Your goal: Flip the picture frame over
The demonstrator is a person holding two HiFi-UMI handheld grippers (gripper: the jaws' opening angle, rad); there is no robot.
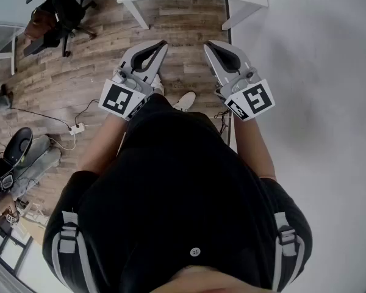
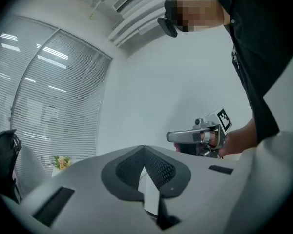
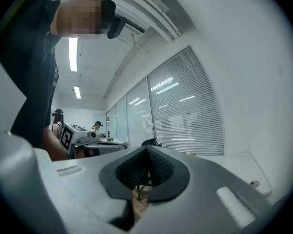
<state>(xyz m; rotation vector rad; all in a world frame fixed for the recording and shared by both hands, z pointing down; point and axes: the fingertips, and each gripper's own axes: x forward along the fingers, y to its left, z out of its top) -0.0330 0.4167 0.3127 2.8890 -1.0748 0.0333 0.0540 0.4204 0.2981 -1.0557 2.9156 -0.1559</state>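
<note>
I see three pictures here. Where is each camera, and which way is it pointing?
Head view: on the person's head, looking steeply down at the wooden floor; black shirt, left tongs and right tongs show.
Left gripper view: rides the left tongs, looking level along their shut jaws toward window blinds; shirt at right.
Right gripper view: rides the right tongs, level along shut jaws toward a glass wall; shirt at left.
Shared: each gripper view catches the other tongs.
</note>
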